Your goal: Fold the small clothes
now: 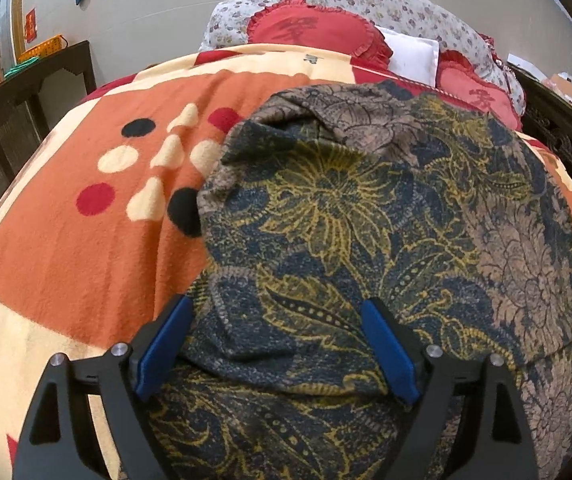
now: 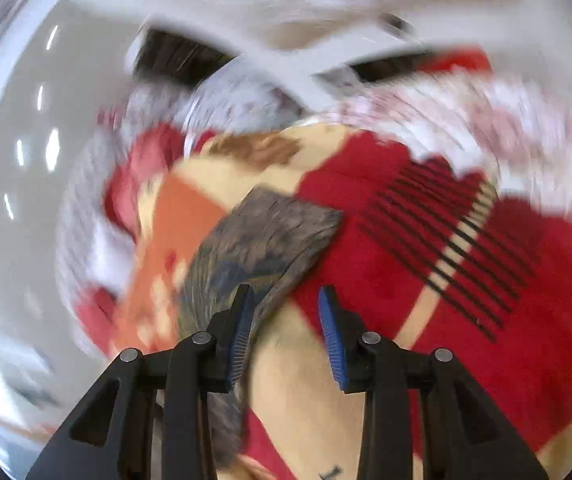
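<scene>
One garment [image 1: 365,216], a dark blue and brown piece with yellow floral print, lies on the orange, cream and red blanket [image 1: 86,240] covering the bed; in the left wrist view it fills the centre and runs out to 3 and 6 o'clock. Progress looks like early to middle: a flap with a paler reverse side is turned over at about 12 o'clock on the cloth, and a fold ridge crosses near 6 o'clock, so some folding seems done, but the shape is lumpy and wide, not a neat packet yet; judging from this, more folds and smoothing are left. Left gripper [image 1: 278,308] has its blue pads wide apart, hovering low over the near edge of the garment, nothing pinched between them. Right gripper [image 2: 286,292] view is heavily motion-blurred; its pads are apart too, with the cloth lying just beside the left pad at about 9 o'clock and only blanket showing in the gap, so not clamped on anything as far as I can tell. Counts: one garment, two grippers, one blanket, two red heart-shaped cushions [image 1: 309,28] at 12 to 2 o'clock, one white pillow [image 1: 413,56] between them, floral bedding [image 1: 385,0] rolled behind, and a dark wood table [image 1: 26,92] at 10 o'clock.
</scene>
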Demonstrator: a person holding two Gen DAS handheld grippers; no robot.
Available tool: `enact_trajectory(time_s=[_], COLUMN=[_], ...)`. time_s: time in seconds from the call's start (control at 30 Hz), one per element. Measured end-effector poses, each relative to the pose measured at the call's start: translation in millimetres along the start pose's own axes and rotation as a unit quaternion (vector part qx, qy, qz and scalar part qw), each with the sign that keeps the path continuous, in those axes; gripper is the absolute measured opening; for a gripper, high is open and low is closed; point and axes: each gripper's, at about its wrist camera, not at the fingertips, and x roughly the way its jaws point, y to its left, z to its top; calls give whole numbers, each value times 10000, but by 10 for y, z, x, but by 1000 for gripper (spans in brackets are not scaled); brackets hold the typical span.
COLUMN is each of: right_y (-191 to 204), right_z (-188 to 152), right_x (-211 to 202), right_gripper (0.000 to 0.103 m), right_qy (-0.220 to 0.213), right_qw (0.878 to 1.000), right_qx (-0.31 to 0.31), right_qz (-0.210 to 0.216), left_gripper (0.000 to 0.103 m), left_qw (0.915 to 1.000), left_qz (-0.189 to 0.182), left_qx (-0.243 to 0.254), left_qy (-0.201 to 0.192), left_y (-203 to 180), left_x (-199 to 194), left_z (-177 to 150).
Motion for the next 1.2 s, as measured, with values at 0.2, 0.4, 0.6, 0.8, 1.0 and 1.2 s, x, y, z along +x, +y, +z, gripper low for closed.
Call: enact_trajectory(time_s=[0.2, 0.4, 0.6, 0.8, 1.0, 1.2], right_y=[-147, -141, 420, 1613, 2632, 3068], right_z=[155, 330, 375, 298, -127, -1342], right_x=[321, 641, 402, -349, -597, 31], right_gripper=[36, 31, 6, 6, 6, 6], right_qy=[212, -35, -545, -1439, -1053, 277], right_qw=[9990, 9984, 9967, 9653, 9326, 8974], right_qx=[366, 539, -597, -2102, -3102, -3888], right_qz=[147, 152, 84, 569, 1513, 2067], left_gripper=[90, 91, 91, 91, 91, 91], left_qw=[10000, 10000, 10000, 10000, 10000, 9993], left_qz=[5, 0, -7, -23, -22, -331], left_qx=[3, -1, -2, -15, -14, -108], left_qy=[-7, -8, -15, -18, -14, -141], left_y=[-3, -3, -3, 2, 0, 21], left_x=[-1, 0, -1, 13, 11, -172], left_z=[-1, -1, -1, 8, 7, 120])
